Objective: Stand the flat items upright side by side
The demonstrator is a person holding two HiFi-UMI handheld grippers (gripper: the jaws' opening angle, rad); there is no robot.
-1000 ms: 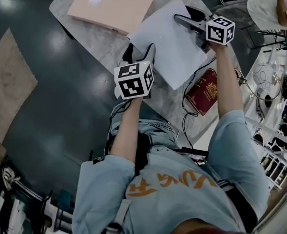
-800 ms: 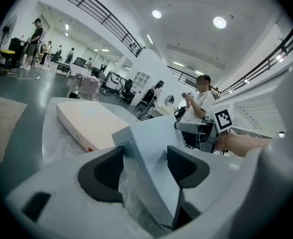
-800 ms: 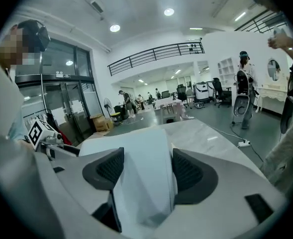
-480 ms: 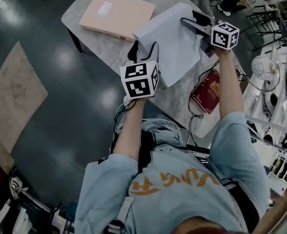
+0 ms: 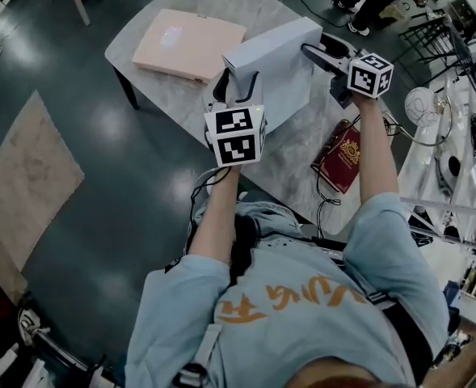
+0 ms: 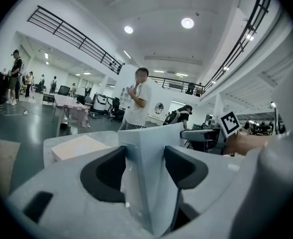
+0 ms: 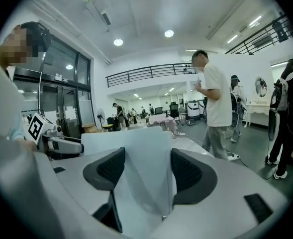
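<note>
Gripping the white folder (image 5: 271, 55) — left tool (image 5: 238, 83), jaws just closing, and right tool (image 5: 314, 44) both clamp it.

No word or number could be read anywhere. Orange characters ran across the back of the person's light shirt (image 5: 286, 305), too stylised to make out. The red booklet (image 5: 340, 158) bore a gold emblem, its print too small to read. A pale label patch on the pink box (image 5: 191, 45) showed no legible writing. The cubes on the left gripper (image 5: 236, 86) and right gripper (image 5: 317, 47) carried black-and-white square markers, not text.
</note>
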